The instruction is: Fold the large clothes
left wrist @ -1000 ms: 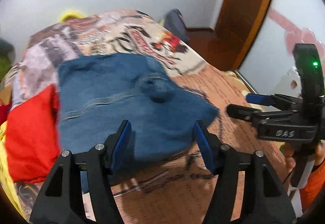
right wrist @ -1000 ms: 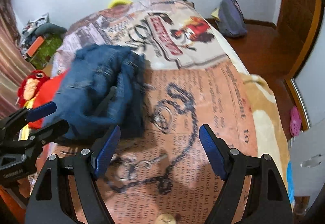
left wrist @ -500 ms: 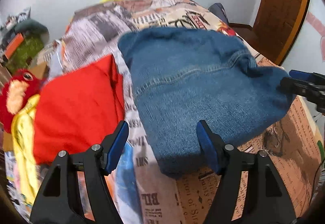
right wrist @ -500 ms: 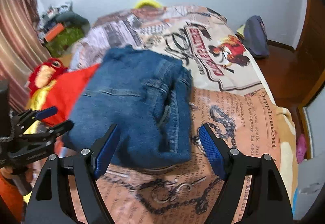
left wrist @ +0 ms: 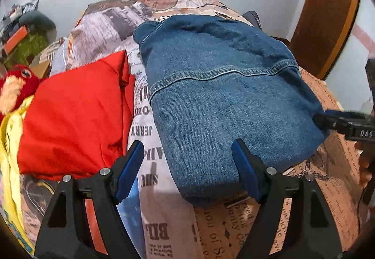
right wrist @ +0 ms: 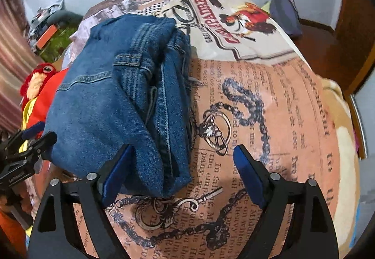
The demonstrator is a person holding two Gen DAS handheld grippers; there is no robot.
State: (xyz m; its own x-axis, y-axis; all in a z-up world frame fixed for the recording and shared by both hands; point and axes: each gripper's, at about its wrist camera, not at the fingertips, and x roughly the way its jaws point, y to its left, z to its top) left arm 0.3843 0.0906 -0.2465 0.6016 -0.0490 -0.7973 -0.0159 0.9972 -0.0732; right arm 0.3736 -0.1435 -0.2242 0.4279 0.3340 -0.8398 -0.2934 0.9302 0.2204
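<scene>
Folded blue jeans (left wrist: pixel 222 94) lie as a thick bundle on the printed bedspread (left wrist: pixel 332 200); they also show in the right wrist view (right wrist: pixel 112 104). My left gripper (left wrist: pixel 188 169) is open and empty, its jaws straddling the near left edge of the jeans. My right gripper (right wrist: pixel 174 171) is open and empty at the jeans' near right corner. The right gripper also shows in the left wrist view (left wrist: pixel 328 120), touching the jeans' right edge. The left gripper shows in the right wrist view (right wrist: pixel 37 135) at the jeans' left edge.
A folded red garment (left wrist: pixel 77 113) lies left of the jeans, with yellow cloth (left wrist: pixel 9 137) and a red plush toy (left wrist: pixel 16 85) beyond. A dark bag (right wrist: pixel 284 15) sits on the wooden floor at the right. A wooden door frame (left wrist: pixel 328 12) stands at the right.
Both grippers have closed in on the jeans, which now fill more of each view. The left view has swung left, bringing the red garment in. The jeans lie flatter and squarer.
</scene>
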